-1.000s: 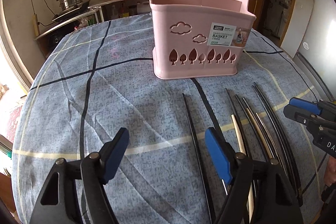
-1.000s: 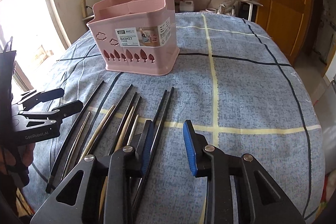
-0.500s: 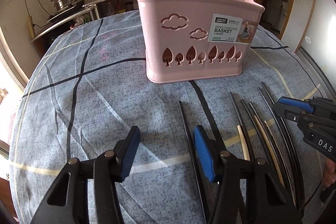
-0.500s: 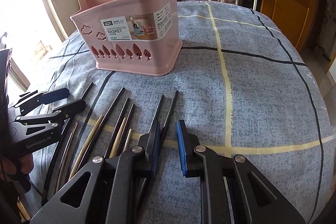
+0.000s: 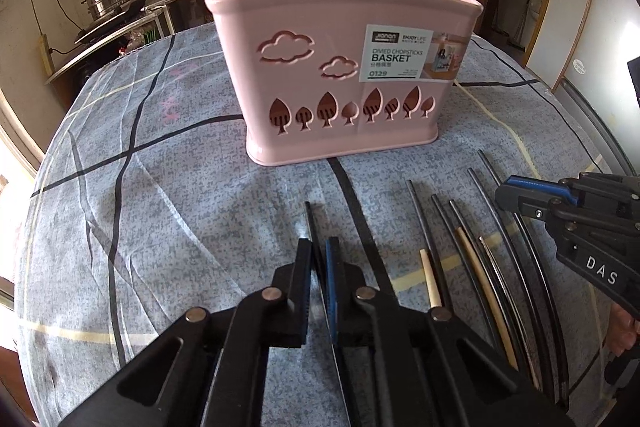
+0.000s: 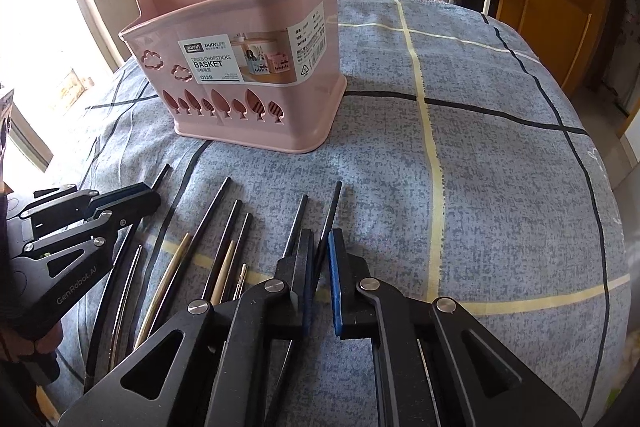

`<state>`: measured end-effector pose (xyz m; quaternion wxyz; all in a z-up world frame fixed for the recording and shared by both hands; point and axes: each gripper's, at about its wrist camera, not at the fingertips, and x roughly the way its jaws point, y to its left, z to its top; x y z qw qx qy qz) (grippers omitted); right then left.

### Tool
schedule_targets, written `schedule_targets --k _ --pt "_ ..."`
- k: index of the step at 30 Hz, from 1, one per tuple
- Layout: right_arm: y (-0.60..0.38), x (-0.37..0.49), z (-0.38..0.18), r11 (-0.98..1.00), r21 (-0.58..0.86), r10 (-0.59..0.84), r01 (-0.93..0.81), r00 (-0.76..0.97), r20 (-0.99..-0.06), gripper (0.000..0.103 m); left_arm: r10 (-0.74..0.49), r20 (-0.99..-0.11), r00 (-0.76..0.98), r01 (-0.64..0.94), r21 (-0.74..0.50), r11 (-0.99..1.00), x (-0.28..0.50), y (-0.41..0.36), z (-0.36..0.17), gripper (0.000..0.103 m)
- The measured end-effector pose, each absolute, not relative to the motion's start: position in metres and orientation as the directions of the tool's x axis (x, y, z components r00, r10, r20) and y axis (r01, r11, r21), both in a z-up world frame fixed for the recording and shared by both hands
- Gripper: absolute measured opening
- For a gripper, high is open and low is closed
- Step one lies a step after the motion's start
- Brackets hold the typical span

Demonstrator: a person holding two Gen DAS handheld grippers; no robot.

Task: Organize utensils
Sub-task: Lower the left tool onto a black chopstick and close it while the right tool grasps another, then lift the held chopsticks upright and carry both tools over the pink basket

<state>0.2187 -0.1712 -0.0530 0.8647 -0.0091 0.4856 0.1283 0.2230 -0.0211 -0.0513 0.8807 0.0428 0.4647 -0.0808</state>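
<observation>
On the table (image 6: 500,187), under its blue checked cloth, the pink basket (image 5: 340,75) stands upright toward the far edge, its divided compartments open at the top and, as far as we can see, with nothing standing in them. Between it and the near edge the chopsticks (image 6: 224,235) lie in a loose row, tips pointing toward the basket: mostly black ones, with a few pale wooden and thin metal ones among them.

We judge these sticks light, stiff and thin. The black ones look glossy, so we expect them to be slippery and ready to swivel in a pinch. A hold near the middle of the length, square across the stick, should keep one from tipping. They lie close together, some touching, so a neighbour could easily come up with the one we want.

Our left gripper (image 5: 319,269) is at the left end of the row, its jaws drawn nearly together around the leftmost black chopstick (image 5: 310,223), which lies apart from the others. The pads appear to pinch it, and the stick runs forward out of the jaws, seemingly flat on the cloth.

Our right gripper (image 6: 320,269) is at the right end of the row, its jaws likewise narrowed to a slit, pinching the rightmost black chopstick (image 6: 334,205) with its neighbour just beside the left finger.
</observation>
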Motion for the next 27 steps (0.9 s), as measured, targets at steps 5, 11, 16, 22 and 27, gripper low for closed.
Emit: schedule_targets --k 5,11,16,22,27 --pt "-0.175 0.212 -0.036 0.963 0.12 0.233 -0.24 0.526 -0.818 0.006 -0.141 -0.822 0.551 0.177 -0.051 0.983 0.219 -0.014 -0.043 0.006" --pt "-0.182 0.201 -0.006 0.957 0.135 0.264 -0.257 0.581 -0.77 0.006 -0.171 -0.777 0.606 0.187 -0.07 0.98 0.207 -0.005 -0.006 0.005" --pt "-0.187 0.19 0.027 0.954 0.143 0.285 -0.265 0.642 -0.712 0.005 -0.184 -0.719 0.67 0.193 -0.072 0.979 0.194 0.003 0.034 0.005" --pt "-0.193 0.174 0.068 0.953 0.129 0.292 -0.275 0.717 -0.633 0.005 -0.193 -0.647 0.738 0.192 -0.072 0.979 0.179 0.013 0.077 0.005" --pt "-0.197 0.159 0.091 0.953 0.121 0.295 -0.278 0.761 -0.578 0.005 -0.2 -0.599 0.775 0.195 -0.075 0.978 0.166 0.02 0.1 0.005"
